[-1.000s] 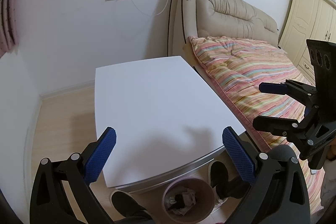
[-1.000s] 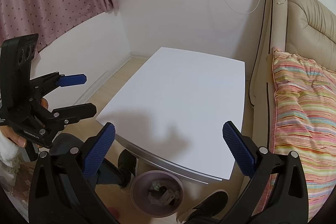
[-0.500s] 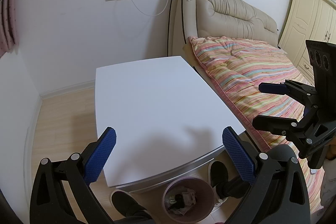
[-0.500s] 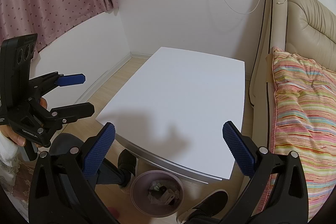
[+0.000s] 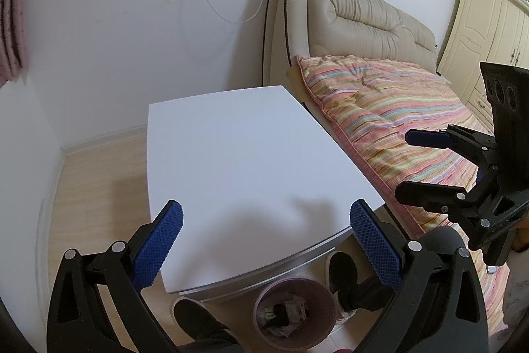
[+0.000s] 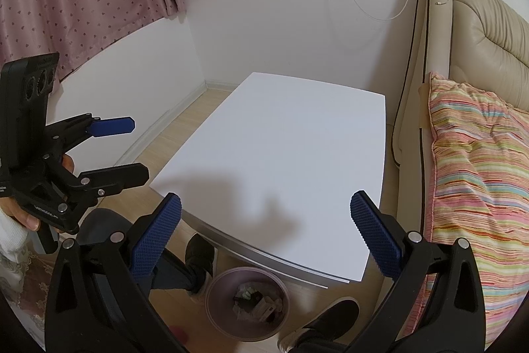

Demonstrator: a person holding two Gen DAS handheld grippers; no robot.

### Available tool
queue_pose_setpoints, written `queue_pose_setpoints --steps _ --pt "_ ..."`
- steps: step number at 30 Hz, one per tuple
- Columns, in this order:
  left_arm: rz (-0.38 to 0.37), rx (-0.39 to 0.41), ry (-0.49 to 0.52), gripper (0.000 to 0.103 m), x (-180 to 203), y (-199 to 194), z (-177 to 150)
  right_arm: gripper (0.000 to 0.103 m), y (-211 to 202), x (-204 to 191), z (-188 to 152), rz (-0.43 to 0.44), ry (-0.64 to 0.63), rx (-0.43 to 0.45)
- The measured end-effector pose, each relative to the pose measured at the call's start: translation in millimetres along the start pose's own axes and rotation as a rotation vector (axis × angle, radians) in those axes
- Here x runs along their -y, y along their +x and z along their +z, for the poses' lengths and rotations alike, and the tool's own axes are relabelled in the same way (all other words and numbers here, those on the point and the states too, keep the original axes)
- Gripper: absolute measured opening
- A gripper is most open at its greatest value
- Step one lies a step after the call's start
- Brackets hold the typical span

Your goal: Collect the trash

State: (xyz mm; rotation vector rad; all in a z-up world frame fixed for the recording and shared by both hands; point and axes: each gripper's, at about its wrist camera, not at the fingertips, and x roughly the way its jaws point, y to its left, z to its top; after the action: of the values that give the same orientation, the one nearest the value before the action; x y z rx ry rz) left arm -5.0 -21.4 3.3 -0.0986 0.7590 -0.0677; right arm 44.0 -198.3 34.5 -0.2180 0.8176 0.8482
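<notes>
Where bed flanks: white table.

A smooth matt white top is seen on the table, pale wood grain on the floor, soft padded leather-like covering on the headboard, and striped quilted cloth on the bedcover.

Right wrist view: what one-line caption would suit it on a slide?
Both open grippers hover over a bare white table, with a pink trash bin holding scraps below its near edge.
</notes>
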Motion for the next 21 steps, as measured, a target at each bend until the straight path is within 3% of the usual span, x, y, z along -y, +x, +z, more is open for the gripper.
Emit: queue_pose_setpoints --steps 21 --pt "-0.01 0.002 0.0 0.097 3.4 1.9 -2.2 0.1 -1.4 1.4 0.7 -0.003 -0.001 -0.004"
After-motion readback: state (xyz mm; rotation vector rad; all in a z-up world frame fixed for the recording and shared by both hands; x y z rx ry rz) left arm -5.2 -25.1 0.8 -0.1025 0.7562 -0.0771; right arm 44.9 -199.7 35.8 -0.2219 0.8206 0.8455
